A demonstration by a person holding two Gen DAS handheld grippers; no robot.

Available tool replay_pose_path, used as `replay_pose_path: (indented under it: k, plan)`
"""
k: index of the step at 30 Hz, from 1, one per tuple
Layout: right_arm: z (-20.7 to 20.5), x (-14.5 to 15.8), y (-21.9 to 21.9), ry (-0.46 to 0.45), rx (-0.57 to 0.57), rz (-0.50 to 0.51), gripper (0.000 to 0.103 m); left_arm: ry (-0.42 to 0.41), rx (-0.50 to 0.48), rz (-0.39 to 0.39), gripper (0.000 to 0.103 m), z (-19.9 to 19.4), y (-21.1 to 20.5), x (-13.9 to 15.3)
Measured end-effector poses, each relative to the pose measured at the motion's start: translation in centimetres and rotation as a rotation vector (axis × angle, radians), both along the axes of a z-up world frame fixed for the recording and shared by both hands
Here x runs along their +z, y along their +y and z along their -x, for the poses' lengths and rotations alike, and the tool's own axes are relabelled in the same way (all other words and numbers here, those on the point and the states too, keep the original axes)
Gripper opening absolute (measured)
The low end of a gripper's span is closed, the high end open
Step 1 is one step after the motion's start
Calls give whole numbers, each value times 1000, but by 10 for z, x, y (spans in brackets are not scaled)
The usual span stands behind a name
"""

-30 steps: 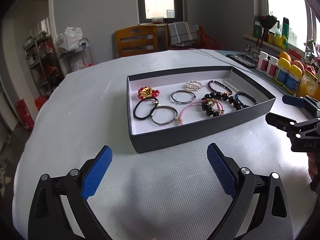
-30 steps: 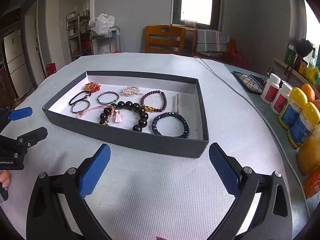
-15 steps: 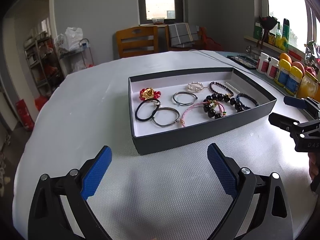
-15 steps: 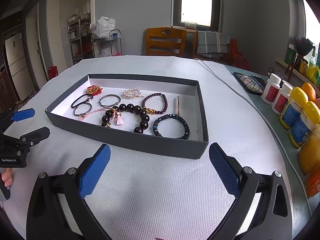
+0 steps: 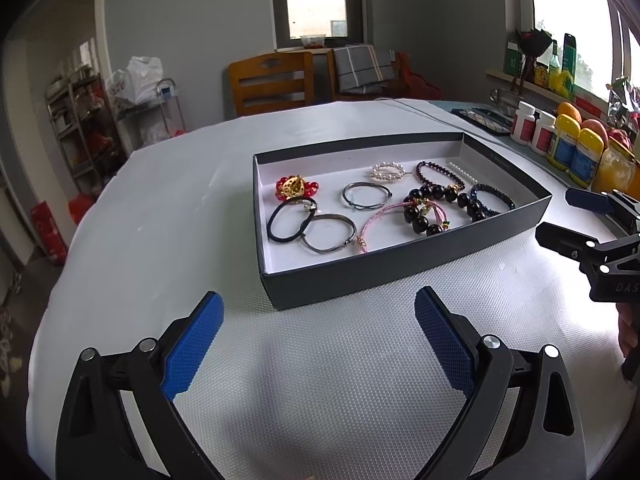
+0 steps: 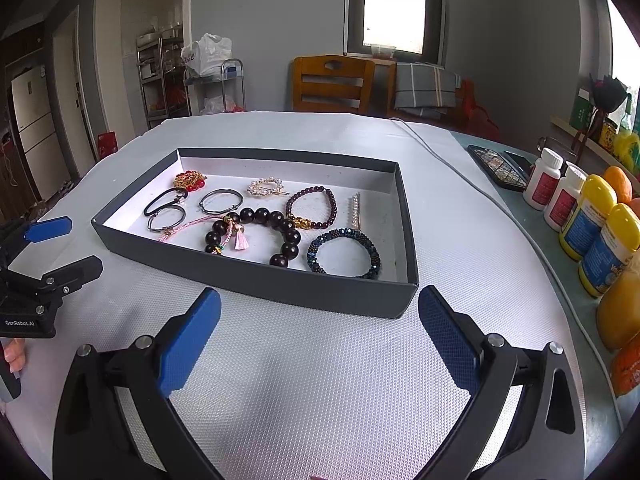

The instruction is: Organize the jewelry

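Observation:
A dark grey box (image 5: 400, 268) (image 6: 256, 280) with a white floor stands on the white table and holds several pieces of jewelry: a red and gold piece (image 5: 294, 188), a black hair tie (image 5: 286, 220), silver rings (image 5: 366, 194), a pink cord (image 5: 380, 216), a big black bead bracelet (image 6: 256, 236), a purple bracelet (image 6: 312, 208), a blue bracelet (image 6: 344, 252), a pearl clip (image 6: 266, 187). My left gripper (image 5: 318, 336) is open and empty before the box's near left corner. My right gripper (image 6: 320, 332) is open and empty before its near right side.
Bottles (image 6: 596, 228) and fruit line the table's right edge. A dark flat tray (image 6: 498, 166) and a grey cable (image 6: 460, 168) lie right of the box. Wooden chairs (image 6: 332, 84) stand behind the table. Each gripper shows at the edge of the other's view.
Both grippers have drawn back a little from the box and risen slightly. Both stay open and empty. The jewelry has not moved.

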State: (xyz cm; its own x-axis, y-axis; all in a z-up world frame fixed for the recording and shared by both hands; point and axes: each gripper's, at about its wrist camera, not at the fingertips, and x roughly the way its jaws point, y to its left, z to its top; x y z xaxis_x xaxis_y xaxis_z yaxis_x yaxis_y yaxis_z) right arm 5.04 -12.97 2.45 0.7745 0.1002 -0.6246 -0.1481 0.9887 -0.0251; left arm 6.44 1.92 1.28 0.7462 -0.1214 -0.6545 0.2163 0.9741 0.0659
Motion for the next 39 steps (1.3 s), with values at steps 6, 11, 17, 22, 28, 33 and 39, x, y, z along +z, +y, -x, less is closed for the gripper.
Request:
replay_pose_path:
  k: [6, 11, 17, 22, 28, 33, 39]
  plan:
    - [0, -1, 1, 2, 1, 0, 97, 0, -1, 0, 98, 0, 0, 0]
    - [0, 0, 1, 3, 1, 0, 97, 1, -2, 0, 98, 0, -1, -1]
    - [0, 0, 0, 1, -5, -2, 97, -3, 7, -5, 98, 0, -1, -1]
    - [2, -2, -1, -7, -19, -9, 97, -14, 11, -9, 98, 2, -1, -1]
    - [3, -2, -1, -4, -17, -10, 97, -7, 9, -4, 98, 2, 1, -1]
    - [3, -1, -1, -5, -16, -9, 97, -7, 7, -4, 98, 2, 1, 0]
    - [1, -1, -2, -2, -16, -10, 97, -5, 10, -6, 98, 2, 1, 0]
